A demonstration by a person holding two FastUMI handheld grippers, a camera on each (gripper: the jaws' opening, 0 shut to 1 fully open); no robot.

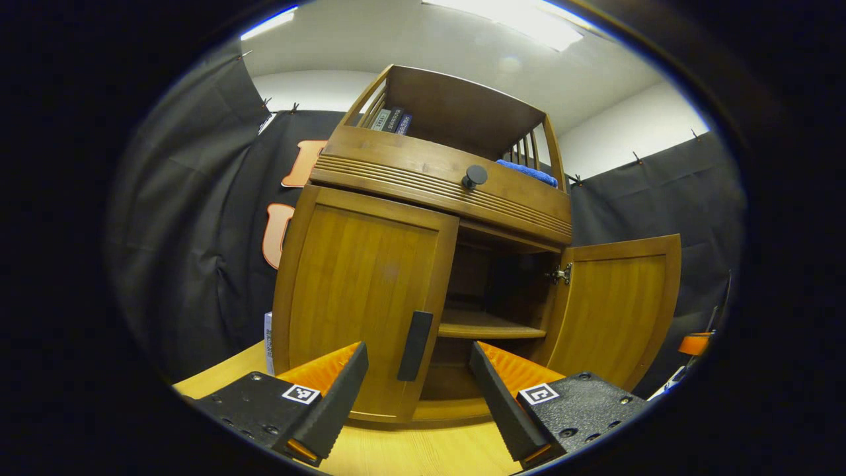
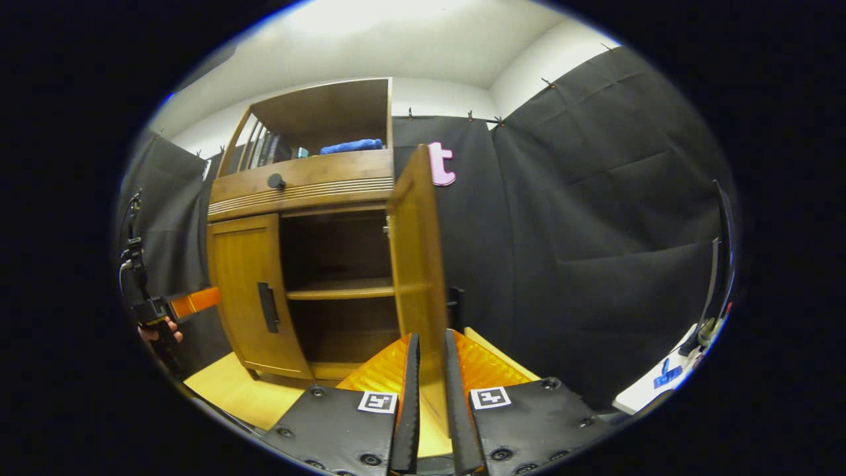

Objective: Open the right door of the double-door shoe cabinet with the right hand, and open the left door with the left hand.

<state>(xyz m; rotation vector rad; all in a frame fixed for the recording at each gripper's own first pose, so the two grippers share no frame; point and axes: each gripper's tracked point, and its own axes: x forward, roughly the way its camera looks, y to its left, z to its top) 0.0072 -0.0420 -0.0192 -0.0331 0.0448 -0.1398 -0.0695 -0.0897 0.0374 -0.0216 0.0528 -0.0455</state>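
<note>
Risk: left gripper (image 1: 418, 390), fingers apart and lined up just short of the dark handle (image 1: 415, 345) on the shut left door (image 1: 360, 291), may slip off that slim bar, while right gripper (image 2: 428, 390) pinches the edge of the right door (image 2: 416, 264), swung wide on the wooden cabinet (image 1: 436, 178).
</note>
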